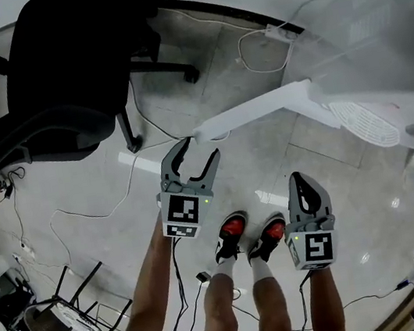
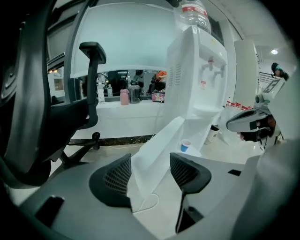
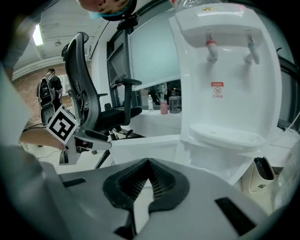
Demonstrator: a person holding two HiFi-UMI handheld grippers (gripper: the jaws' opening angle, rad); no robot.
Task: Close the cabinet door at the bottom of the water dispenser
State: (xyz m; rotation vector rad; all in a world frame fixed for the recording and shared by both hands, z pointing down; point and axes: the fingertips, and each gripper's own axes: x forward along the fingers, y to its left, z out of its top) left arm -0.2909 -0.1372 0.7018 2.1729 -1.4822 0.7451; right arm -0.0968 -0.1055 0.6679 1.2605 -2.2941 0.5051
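Note:
The white water dispenser (image 1: 374, 36) stands at the right, and its bottom cabinet door (image 1: 253, 111) swings out to the left, open. My left gripper (image 1: 200, 148) is open just below the door's free end. In the left gripper view the door (image 2: 157, 150) runs edge-on between the spread jaws of that gripper (image 2: 151, 161), and no pad presses on it. My right gripper (image 1: 298, 178) hangs lower right, shut and empty. In the right gripper view its jaws (image 3: 149, 164) meet, pointing at the door (image 3: 140, 147) and the dispenser (image 3: 225, 70).
A black office chair (image 1: 55, 68) stands at the left beside the door. Cables and a power strip (image 1: 279, 32) lie on the tiled floor behind the door. A blue cup (image 2: 186, 146) sits at the dispenser's base. The person's shoes (image 1: 239, 234) are between the grippers.

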